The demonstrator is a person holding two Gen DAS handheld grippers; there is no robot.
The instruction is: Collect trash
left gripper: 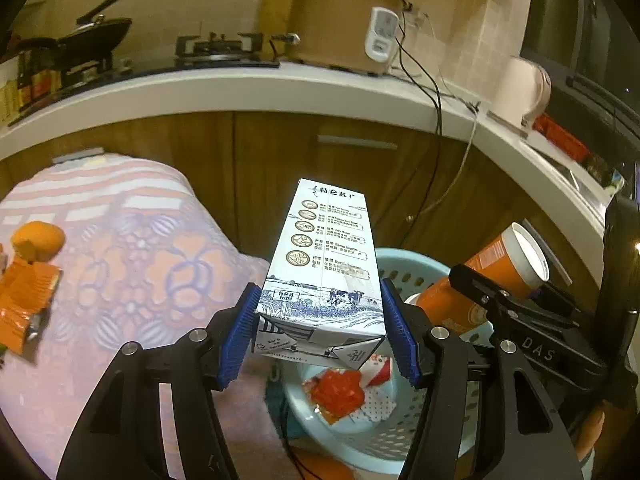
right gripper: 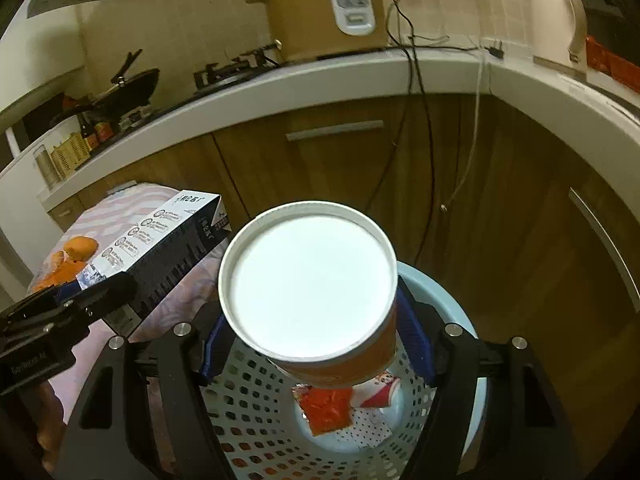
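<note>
Carton [left gripper: 324, 264] left of cup [right gripper: 308, 292], both above basket [right gripper: 256, 412]; wrappers [right gripper: 328, 412] inside.

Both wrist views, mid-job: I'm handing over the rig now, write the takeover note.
Left gripper: jaws clamped on the white-and-blue printed milk carton, held above the edge of the pale blue perforated plastic basket.
Right gripper: orange paper cup with white rim between its jaws, held over the basket; the jaws are opening.
Done: red crumpled wrapper and a red-and-white wrapper already lie in the basket.
Left: drop carton and cup in, then fetch the orange peel and orange foil packet from the floral-cloth table.
</note>
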